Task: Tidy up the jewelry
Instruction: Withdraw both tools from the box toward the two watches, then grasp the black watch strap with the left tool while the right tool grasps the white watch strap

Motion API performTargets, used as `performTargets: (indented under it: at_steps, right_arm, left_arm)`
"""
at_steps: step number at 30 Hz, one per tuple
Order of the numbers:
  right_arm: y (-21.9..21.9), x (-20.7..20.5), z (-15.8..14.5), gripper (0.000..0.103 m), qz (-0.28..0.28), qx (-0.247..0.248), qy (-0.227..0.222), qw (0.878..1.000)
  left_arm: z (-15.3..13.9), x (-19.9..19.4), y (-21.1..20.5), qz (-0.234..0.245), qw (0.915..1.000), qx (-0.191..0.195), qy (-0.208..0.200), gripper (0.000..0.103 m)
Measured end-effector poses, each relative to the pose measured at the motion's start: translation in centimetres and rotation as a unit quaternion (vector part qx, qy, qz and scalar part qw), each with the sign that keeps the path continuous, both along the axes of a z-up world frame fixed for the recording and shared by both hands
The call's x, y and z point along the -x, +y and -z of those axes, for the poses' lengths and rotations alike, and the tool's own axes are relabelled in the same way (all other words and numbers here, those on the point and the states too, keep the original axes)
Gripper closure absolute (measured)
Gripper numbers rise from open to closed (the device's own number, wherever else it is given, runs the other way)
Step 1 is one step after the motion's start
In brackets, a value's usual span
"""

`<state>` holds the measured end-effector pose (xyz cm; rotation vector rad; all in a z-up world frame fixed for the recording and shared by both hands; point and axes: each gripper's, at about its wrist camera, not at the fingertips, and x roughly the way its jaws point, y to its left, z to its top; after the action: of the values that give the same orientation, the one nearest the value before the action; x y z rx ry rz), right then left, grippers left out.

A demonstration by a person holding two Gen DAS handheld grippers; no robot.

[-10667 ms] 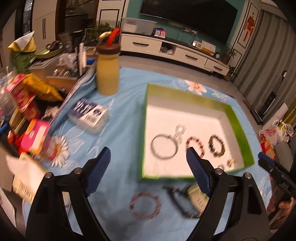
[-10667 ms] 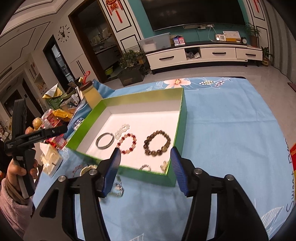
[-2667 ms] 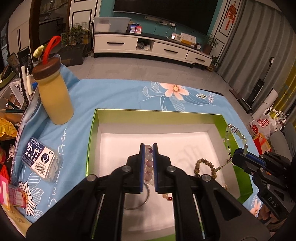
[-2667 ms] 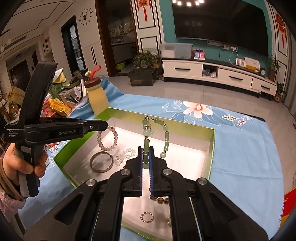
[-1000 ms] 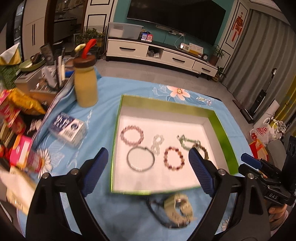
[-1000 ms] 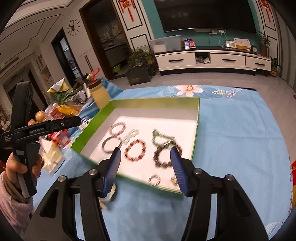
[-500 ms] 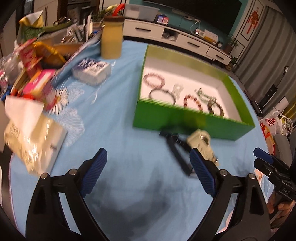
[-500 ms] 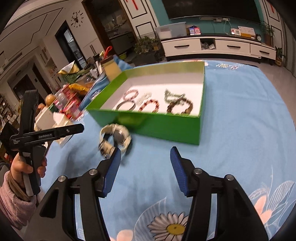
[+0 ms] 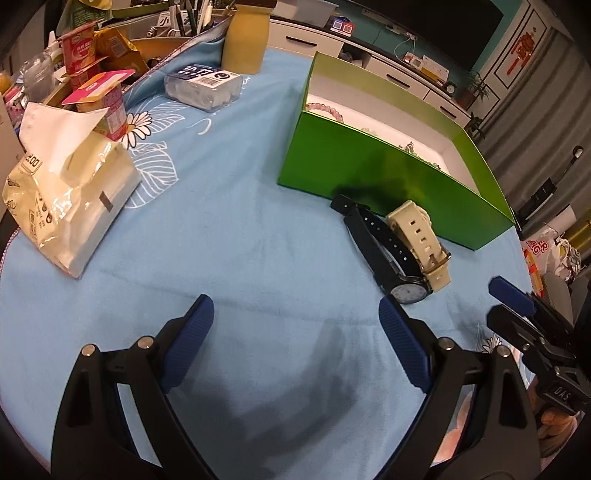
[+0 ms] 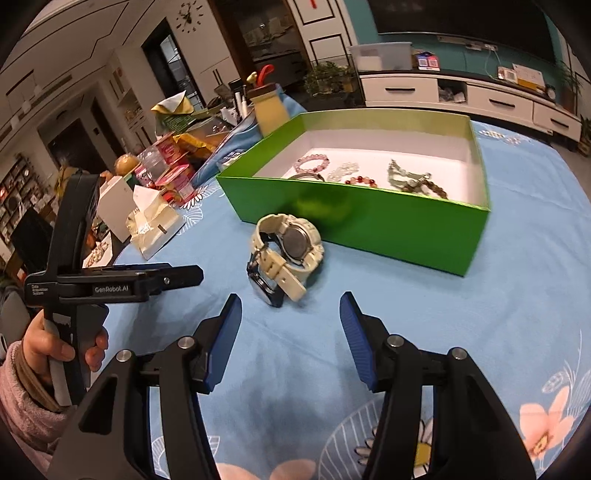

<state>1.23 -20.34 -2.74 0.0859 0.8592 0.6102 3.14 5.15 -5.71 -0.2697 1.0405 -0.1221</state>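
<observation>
A green box point(image 10: 369, 218) with a white inside holds several bead bracelets point(image 10: 313, 161) and a green necklace point(image 10: 402, 177). In front of it on the blue cloth lie a cream watch point(image 10: 291, 243) and a black watch point(image 9: 384, 254), touching each other. My right gripper point(image 10: 290, 314) stands open just short of the watches, nothing between its fingers. My left gripper point(image 9: 295, 317) is open too, low over the cloth, with the watches ahead to its right. The box point(image 9: 388, 181) hides most of its contents in the left wrist view.
A tissue pack point(image 9: 66, 192) lies at the left on the cloth. Behind it stand snack packets point(image 9: 107, 99), a clear plastic case point(image 9: 203, 86) and a yellow bottle point(image 9: 245, 35). A person's hand point(image 10: 55, 350) holds the left gripper's handle.
Both grippers have sunk and drawn back from the box toward the near side of the cloth. The watches now lie close ahead of both. Neither gripper's opening has changed.
</observation>
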Motion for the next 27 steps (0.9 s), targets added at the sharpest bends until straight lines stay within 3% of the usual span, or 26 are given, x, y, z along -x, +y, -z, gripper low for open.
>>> performTargets:
  at_steps: [15,22,27]
  right_arm:
    - [4.6,-4.6,1.2,0.058,-0.071,0.052,-0.018,0.996]
    - [6.9,-4.4,1.1,0.083,-0.127,0.093,-0.047,0.986]
    - [7.0,-4.2,1.2,0.084,-0.129,0.102,-0.057,0.985]
  left_arm:
    - [0.4,-1.9,-1.2,0.019,0.9998,-0.010,-0.001,0.011]
    - [0.6,-2.2,-1.4,0.019,0.9998,-0.009,-0.001,0.011]
    - [0.8,-2.1,-1.3,0.018,0.9998,-0.007,0.002,0.011]
